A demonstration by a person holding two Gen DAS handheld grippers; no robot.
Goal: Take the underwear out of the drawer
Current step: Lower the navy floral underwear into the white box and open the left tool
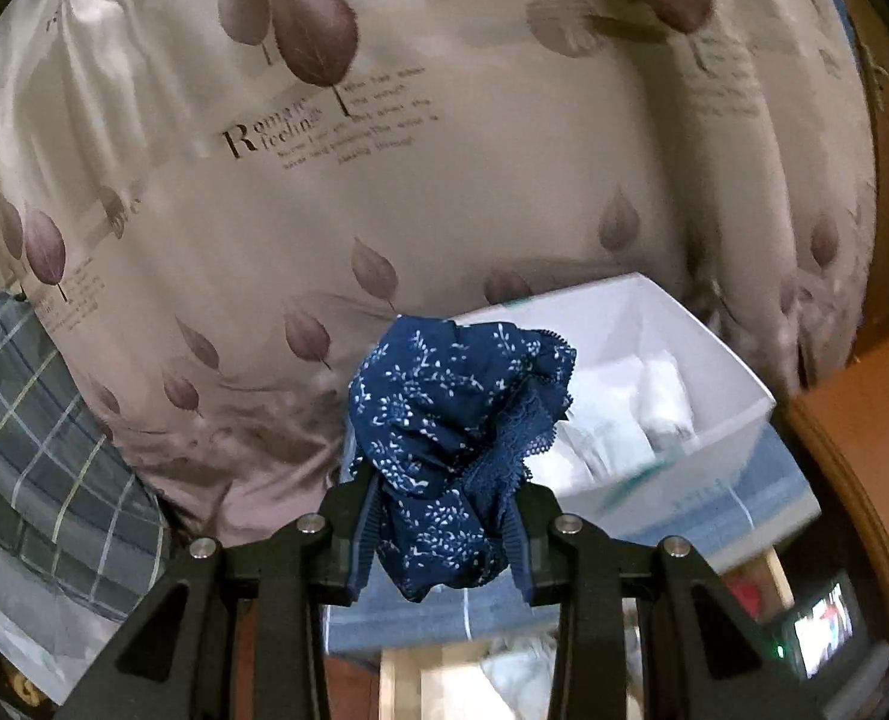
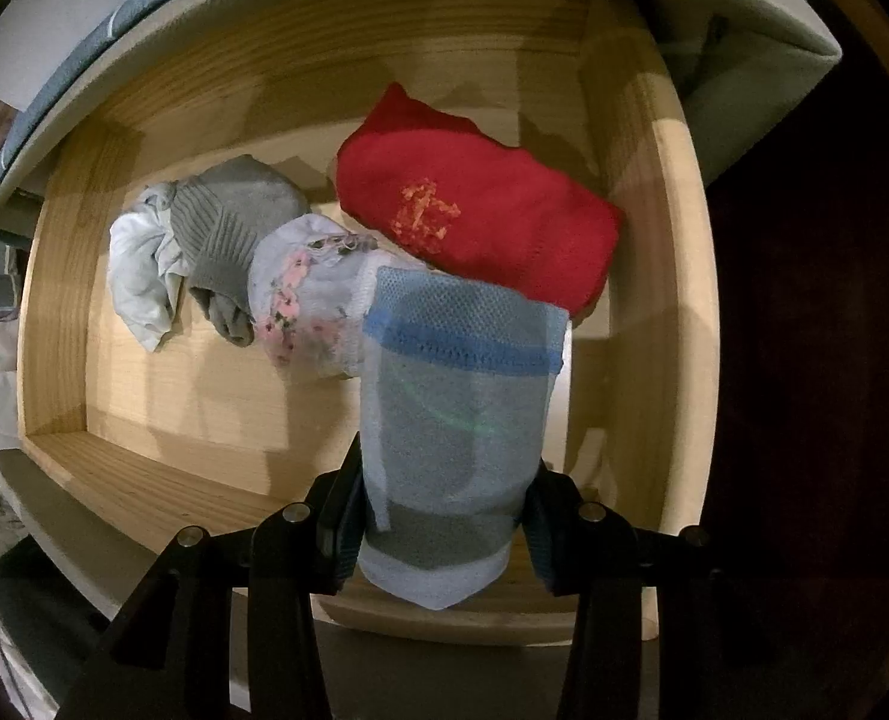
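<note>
Left tool (image 1: 444,531): clamped on a bunched navy underwear (image 1: 456,420), pads pressing it from both sides. Cloth bulges up and forward past the fingertips, a bit hangs below them. It's up in the air in front of a beige leaf-print duvet (image 1: 420,180), with a white box (image 1: 708,348) just behind and to the right of it.

Navy piece: dark blue, small white sprig print, blue lace trim along one edge, crumpled into a ball.

Right tool (image 2: 444,531): pointing down into the open wooden drawer (image 2: 636,312), closed on a pale blue mesh garment (image 2: 462,408) with a brighter blue band across it and a grey band near the fingers. It stands between the pads, top end reaching toward the drawer floor; can't tell if it touches the floor.

Left in the drawer, on the floor:
- 1 red folded piece (image 2: 480,210) with an orange motif, back right, just beyond the mesh one
- 1 white piece with pink flowers (image 2: 306,312), beside the mesh one on its left
- 1 grey ribbed knit (image 2: 228,234), touching the floral one
- 1 plain white crumpled piece (image 2: 138,264), far left, against the grey knit

Count: 2 held, one per tool; 4 loose in the drawer. 1 drawer, 1 white box. Plaid fabric (image 1: 42,438) at left in the left view.
</note>
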